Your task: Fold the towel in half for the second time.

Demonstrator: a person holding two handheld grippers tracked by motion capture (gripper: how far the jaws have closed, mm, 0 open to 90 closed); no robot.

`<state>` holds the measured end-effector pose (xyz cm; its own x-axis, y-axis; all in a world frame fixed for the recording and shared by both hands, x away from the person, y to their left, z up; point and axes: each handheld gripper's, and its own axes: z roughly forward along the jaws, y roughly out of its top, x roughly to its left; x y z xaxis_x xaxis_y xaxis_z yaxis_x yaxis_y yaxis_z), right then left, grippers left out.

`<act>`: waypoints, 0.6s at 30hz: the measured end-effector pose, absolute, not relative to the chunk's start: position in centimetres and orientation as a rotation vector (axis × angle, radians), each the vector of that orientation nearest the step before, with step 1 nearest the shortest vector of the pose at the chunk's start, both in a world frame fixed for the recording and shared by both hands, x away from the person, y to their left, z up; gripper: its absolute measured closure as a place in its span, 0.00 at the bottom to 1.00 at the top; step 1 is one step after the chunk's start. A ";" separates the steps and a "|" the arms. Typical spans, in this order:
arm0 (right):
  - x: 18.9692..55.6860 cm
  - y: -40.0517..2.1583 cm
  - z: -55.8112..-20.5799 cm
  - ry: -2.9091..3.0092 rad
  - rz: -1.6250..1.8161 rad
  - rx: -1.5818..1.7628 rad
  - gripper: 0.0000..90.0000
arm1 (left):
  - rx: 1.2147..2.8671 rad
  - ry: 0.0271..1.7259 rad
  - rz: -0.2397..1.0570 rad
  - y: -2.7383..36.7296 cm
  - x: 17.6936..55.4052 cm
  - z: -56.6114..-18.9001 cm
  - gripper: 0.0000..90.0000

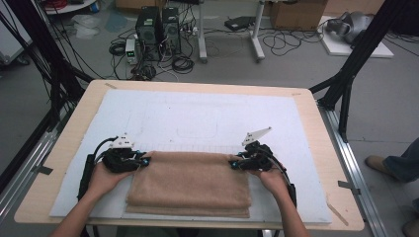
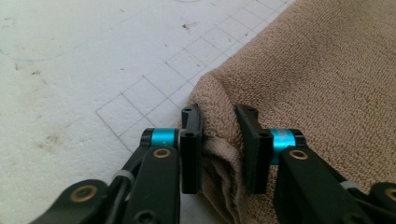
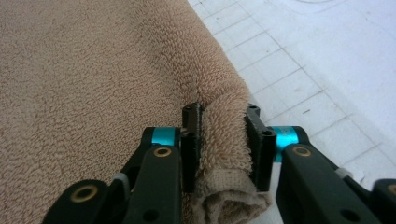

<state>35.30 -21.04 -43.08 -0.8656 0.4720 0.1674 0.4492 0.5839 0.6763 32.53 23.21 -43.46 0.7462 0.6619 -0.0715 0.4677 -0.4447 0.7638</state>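
Observation:
A folded tan towel (image 1: 190, 183) lies on the white mat (image 1: 197, 118) near the table's front edge. My left gripper (image 1: 143, 161) is at the towel's far left corner and my right gripper (image 1: 235, 163) at its far right corner. In the left gripper view the towel's corner (image 2: 219, 135) is bunched between the black jaws, which press on it from both sides. In the right gripper view a thick fold of the towel (image 3: 224, 140) is squeezed between the jaws. A hand holds each gripper from the front.
The white mat has a faint grid (image 2: 159, 88) and drawn outlines (image 1: 197, 123) beyond the towel. The wooden table's rim (image 1: 316, 113) surrounds the mat. Black frame posts (image 1: 346, 84) stand at both sides. Computers and cables (image 1: 158, 34) sit on the floor behind.

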 end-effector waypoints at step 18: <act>37.3 -21.4 -41.0 2.704 1.193 0.849 0.84 | 1.978 0.934 0.404 22.9 34.5 -41.7 0.86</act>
